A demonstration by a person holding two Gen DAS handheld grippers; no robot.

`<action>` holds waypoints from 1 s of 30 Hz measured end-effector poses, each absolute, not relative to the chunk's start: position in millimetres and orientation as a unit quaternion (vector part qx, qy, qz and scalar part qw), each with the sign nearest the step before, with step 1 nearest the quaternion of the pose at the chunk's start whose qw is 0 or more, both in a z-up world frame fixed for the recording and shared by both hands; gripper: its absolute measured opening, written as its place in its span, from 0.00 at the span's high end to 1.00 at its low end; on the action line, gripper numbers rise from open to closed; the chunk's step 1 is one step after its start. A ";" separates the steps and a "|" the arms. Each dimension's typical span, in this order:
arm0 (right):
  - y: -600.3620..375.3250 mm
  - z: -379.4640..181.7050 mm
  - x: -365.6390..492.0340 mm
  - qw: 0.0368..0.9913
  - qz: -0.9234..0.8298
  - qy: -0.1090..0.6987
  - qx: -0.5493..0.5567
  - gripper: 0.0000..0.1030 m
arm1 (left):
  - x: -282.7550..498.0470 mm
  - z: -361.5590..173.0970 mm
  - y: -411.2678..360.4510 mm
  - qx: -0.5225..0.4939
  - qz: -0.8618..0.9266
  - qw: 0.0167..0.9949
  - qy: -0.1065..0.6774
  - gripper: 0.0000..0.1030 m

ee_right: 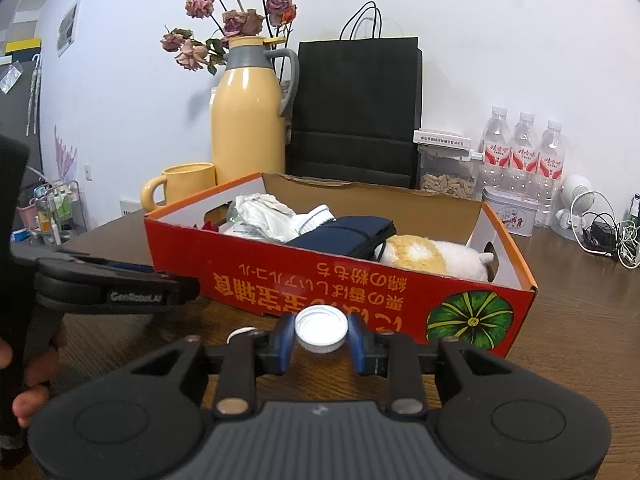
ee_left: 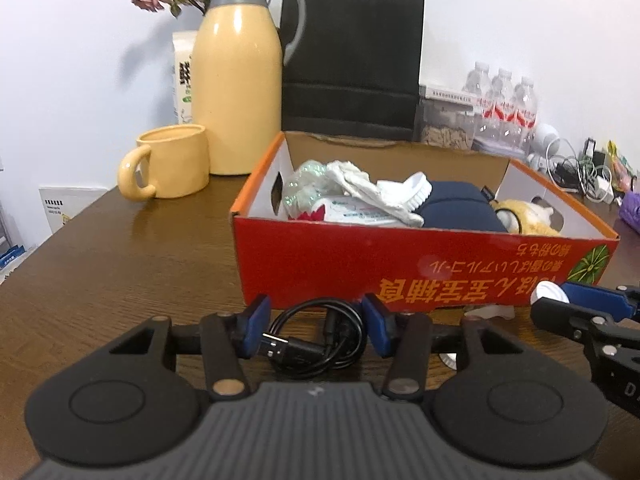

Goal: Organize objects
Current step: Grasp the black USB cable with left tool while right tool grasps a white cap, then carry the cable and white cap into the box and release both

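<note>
The dark brown wooden table (ee_left: 120, 264) carried everything, and the open red cardboard box with an orange rim and a printed green pumpkin (ee_right: 340, 280) sat at its middle as the collecting place, already holding a folded navy fabric pouch (ee_right: 344, 234), a yellow-and-white plush toy (ee_right: 424, 256), crumpled white wrappers and a white brush, which suggested the sorting was well along. Behind the box to its left stood a tall yellow thermos jug with a grey collar (ee_left: 236, 80) and a yellow ceramic mug (ee_left: 172, 160), apparently left out as too bulky for it. In front of the box's near wall, the left gripper (ee_left: 316, 326) had narrowed its blue pads around a coiled black USB cable (ee_left: 316, 340), though whether they already pressed it was unclear. Also before that wall, toward the pumpkin end, the right gripper (ee_right: 321, 335) pinched a small white plastic bottle cap (ee_right: 321, 328) between its pads, held raised, probably ready to go over the wall.
</note>
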State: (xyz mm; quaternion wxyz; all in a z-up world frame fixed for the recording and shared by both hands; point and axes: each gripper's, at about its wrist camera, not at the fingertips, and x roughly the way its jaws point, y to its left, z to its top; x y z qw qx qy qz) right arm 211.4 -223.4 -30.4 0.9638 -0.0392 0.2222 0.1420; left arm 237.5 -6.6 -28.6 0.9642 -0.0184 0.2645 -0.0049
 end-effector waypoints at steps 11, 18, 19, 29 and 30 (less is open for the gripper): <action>-226.0 -26.5 208.1 0.967 0.142 0.210 -0.032 0.74 | 215.0 -21.3 -11.9 -0.011 0.007 0.976 0.217 0.50; -232.6 -19.2 207.1 0.974 0.129 0.185 -0.025 0.74 | 215.8 -10.1 -13.6 -0.025 0.015 0.979 0.201 0.50; -234.1 -18.4 208.0 0.975 0.127 0.183 -0.022 0.74 | 216.1 -6.6 -14.5 -0.028 0.014 0.980 0.196 0.50; -252.8 4.2 231.4 0.980 0.108 0.168 -0.005 0.74 | 242.6 32.8 -40.3 -0.023 -0.012 0.987 0.158 0.50; -253.8 7.3 235.2 0.981 0.104 0.166 -0.008 0.74 | 248.2 35.9 -43.1 -0.022 -0.013 0.987 0.156 0.50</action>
